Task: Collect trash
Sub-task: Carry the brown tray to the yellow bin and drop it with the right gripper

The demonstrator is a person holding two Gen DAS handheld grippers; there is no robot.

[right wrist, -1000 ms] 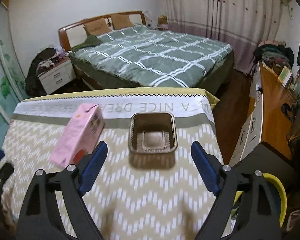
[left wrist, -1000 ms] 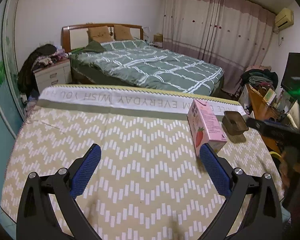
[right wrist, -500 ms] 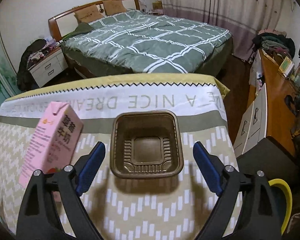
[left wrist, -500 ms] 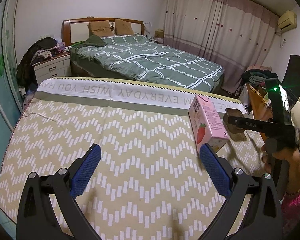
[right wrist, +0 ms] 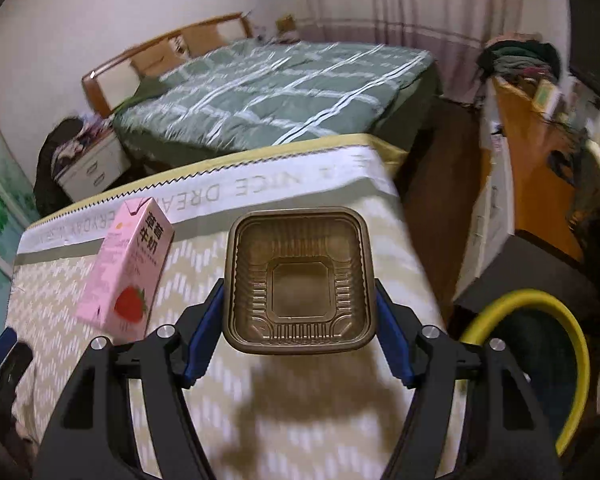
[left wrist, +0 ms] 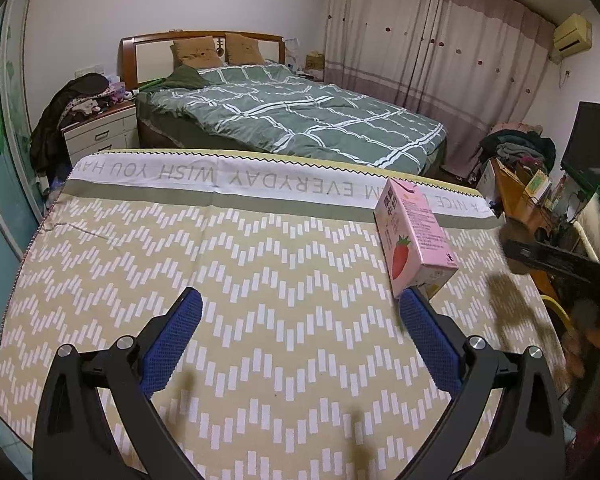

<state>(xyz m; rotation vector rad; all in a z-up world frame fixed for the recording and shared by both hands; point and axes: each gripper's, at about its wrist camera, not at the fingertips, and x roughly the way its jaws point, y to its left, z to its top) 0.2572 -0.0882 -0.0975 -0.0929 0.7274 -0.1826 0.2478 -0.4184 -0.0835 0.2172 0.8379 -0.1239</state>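
Observation:
A brown plastic tray (right wrist: 300,276) sits between the blue pads of my right gripper (right wrist: 300,292). Its jaws are closing on the tray's two sides, and the tray hangs above the table with its shadow below it. A pink strawberry milk carton (right wrist: 130,272) stands upright on the chevron tablecloth (right wrist: 319,400) just left of the tray. In the left wrist view the same carton (left wrist: 413,236) stands right beyond the right fingertip of my left gripper (left wrist: 300,300), which is open over the cloth with nothing in it. The tray (left wrist: 515,236) shows there only as a blur at the right edge.
A bin with a yellow rim (right wrist: 539,300) stands on the floor off the table's right edge. A cluttered wooden desk (right wrist: 539,128) runs along the right wall. Beyond the table are a green-quilted bed (left wrist: 300,120) and a nightstand (left wrist: 100,136).
The right gripper came forward around the brown tray, its jaws narrowed onto it, and the tray rose off the cloth while the view tilted. The left gripper stayed still and open.

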